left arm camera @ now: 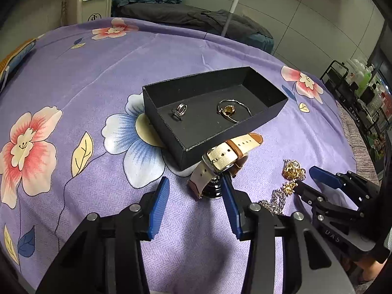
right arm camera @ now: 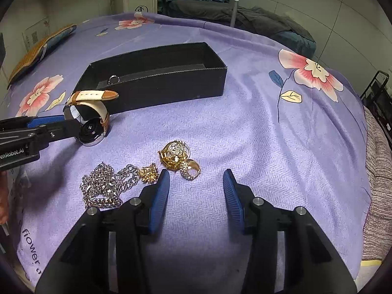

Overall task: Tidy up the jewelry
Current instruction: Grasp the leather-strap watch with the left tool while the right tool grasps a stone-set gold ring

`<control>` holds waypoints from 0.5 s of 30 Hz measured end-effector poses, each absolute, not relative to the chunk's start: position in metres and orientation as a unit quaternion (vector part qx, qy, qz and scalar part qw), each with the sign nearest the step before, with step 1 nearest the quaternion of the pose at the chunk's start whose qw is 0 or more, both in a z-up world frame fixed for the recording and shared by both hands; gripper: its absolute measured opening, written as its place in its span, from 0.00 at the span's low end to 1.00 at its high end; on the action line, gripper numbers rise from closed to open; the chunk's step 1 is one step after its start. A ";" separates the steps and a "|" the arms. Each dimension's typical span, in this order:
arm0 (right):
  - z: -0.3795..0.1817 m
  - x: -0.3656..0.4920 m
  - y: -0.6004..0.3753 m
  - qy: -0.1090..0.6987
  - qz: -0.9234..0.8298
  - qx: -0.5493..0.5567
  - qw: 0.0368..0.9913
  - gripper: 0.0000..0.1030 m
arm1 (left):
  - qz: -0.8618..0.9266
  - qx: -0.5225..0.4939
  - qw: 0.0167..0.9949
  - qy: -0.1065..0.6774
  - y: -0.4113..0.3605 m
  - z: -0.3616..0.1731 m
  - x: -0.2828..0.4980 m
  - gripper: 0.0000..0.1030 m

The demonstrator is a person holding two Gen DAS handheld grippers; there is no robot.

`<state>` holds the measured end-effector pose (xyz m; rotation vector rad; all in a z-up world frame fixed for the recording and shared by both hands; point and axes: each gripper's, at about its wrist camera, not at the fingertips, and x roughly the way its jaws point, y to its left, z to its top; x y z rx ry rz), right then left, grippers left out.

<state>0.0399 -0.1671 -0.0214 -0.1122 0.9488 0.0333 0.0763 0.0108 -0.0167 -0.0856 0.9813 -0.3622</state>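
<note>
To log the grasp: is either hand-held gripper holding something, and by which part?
Nothing is held. The wristwatch stands between the fingers of the left hand-held gripper, ungripped; the right hand-held gripper is empty.

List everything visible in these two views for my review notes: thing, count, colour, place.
box: one, black, open, on the bedspread
silver ring: one, inside the box
bangle: one, thin silver with an amber stone, inside the box
watch: one, cream and tan strap, dark face, beside the box's near corner
chain: one, silver, heaped, with a gold charm at one end
gold jewelry cluster: gold with clear stones, next to the chain; count unclear
bedspread: one, purple, floral
machine: one, white, behind the bed
left gripper: blue pads, open, at the watch
right gripper: blue pads, open, near the gold cluster
</note>
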 end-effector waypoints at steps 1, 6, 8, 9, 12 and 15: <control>-0.022 0.041 -0.167 0.456 0.017 -0.055 0.888 0.42 | -0.169 -0.040 0.865 0.470 0.009 -0.018 0.077 0.37; -0.023 0.046 -0.163 0.454 0.021 -0.063 0.888 0.35 | -0.151 -0.060 0.860 0.484 0.010 -0.025 0.085 0.18; -0.023 0.047 -0.164 0.455 0.022 -0.062 0.888 0.29 | -0.148 -0.061 0.861 0.484 0.011 -0.024 0.087 0.10; -0.023 0.047 -0.164 0.455 0.023 -0.062 0.888 0.25 | -0.146 -0.058 0.862 0.483 0.011 -0.024 0.087 0.10; -0.023 0.046 -0.162 0.455 0.024 -0.067 0.888 0.18 | -0.144 -0.058 0.863 0.481 0.014 -0.024 0.088 0.06; -0.022 0.042 -0.161 0.457 0.026 -0.060 0.887 0.18 | -0.149 -0.068 0.860 0.482 0.020 -0.025 0.086 0.05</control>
